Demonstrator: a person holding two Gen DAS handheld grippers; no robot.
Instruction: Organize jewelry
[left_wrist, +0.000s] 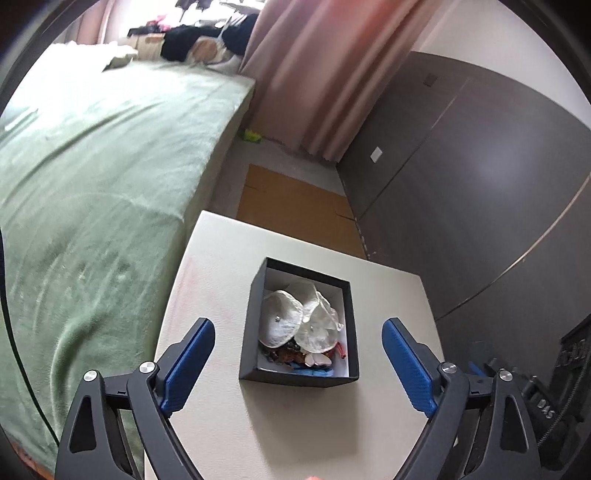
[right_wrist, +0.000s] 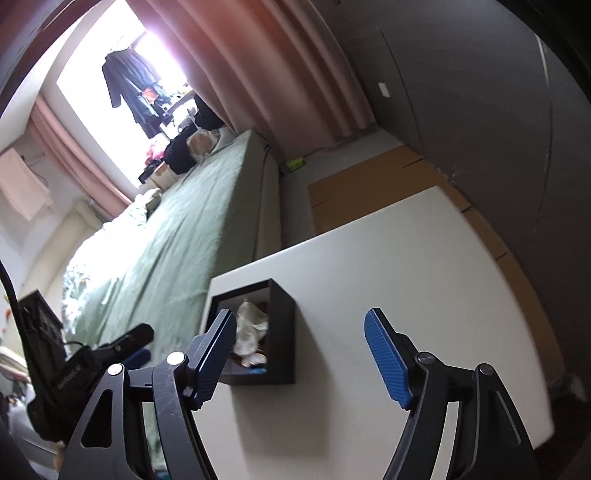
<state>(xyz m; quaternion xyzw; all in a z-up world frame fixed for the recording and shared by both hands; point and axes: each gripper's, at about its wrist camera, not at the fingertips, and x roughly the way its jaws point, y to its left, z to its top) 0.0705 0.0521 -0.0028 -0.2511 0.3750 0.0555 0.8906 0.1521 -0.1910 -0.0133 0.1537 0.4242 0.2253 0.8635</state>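
I hold my left hand-held gripper (left_wrist: 298, 363) and right hand-held gripper (right_wrist: 300, 356) spread and empty above the black box (left_wrist: 300, 376) of jewelry (left_wrist: 301, 325) on the white worktop (left_wrist: 218, 266), judging that sorting has yet to begin and next needs a careful pinch inside.

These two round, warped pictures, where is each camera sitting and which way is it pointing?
Left wrist view: sits on the left gripper, looking down along its open blue fingers at the black box of jewelry on the white table.
Right wrist view: sits on the right gripper, tilted, with its open fingers over the table; the box lies at its left finger.
Shared: box, table, green bed, pink curtain.
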